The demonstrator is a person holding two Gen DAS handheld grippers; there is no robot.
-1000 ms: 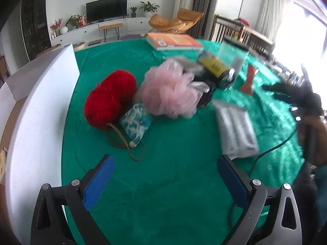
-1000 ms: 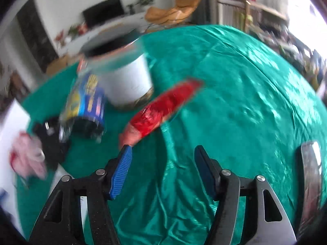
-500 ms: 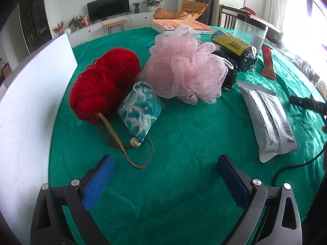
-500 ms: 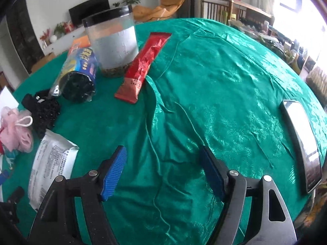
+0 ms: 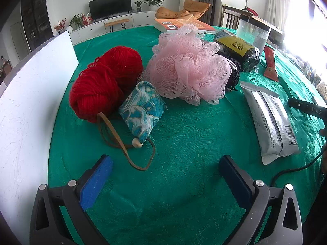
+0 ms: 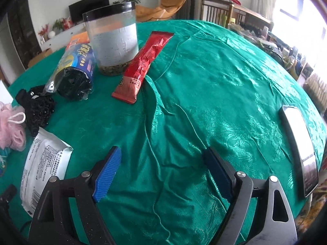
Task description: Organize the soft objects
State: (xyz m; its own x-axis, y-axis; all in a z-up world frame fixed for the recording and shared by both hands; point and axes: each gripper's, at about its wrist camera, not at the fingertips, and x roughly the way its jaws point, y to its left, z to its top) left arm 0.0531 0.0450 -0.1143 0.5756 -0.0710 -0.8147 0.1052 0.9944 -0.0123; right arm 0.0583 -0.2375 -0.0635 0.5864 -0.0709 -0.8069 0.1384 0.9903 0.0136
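On the green-clothed table (image 5: pixel 184 134), centre-left in the left wrist view, the soft things sit bunched together: red yarn ball (image 5: pixel 106 85), blue wave-print pouch (image 5: pixel 141 112) leaning against its right side w/ a brown cord (image 5: pixel 126 153) and wooden bead (image 5: pixel 136 143) trailing toward the camera, and a pink mesh bath pouf (image 5: pixel 190 69) just beside both, touching the pouch's top. A black mesh item (image 5: pixel 232 73) is tucked behind the pouf's right side; in the right wrist view it lies at far left (image 6: pixel 37 108), next to the pouf's edge (image 6: pixel 11 128).

Right of the cluster: a grey-white packet (image 5: pixel 269 122) w/ barcode and small print, too fine to read. Behind it, a bag roll (image 5: pixel 237 51) w/ a yellow label reading approx. "KEUFUDI"; the right wrist view shows its blue side (image 6: pixel 75 71) w/ Chinese characters. Nearby, a clear jar w/ black lid (image 6: pixel 113 40) stands upright, and a red sachet (image 6: pixel 145 65) lies beside it. An orange book (image 5: pixel 181 24) sits at the far edge. A white board (image 5: pixel 30 102) lies along the left. A phone (image 6: pixel 298 153) lies well apart at the right.

Left hand-held gripper (image 5: pixel 165 175): jaws wide apart, holding nothing, above bare cloth near the cord. Right hand-held gripper (image 6: pixel 161 167): also spread, empty, over wrinkled cloth. A black part marked "DAS" (image 5: pixel 306 108) shows at the left view's right edge.
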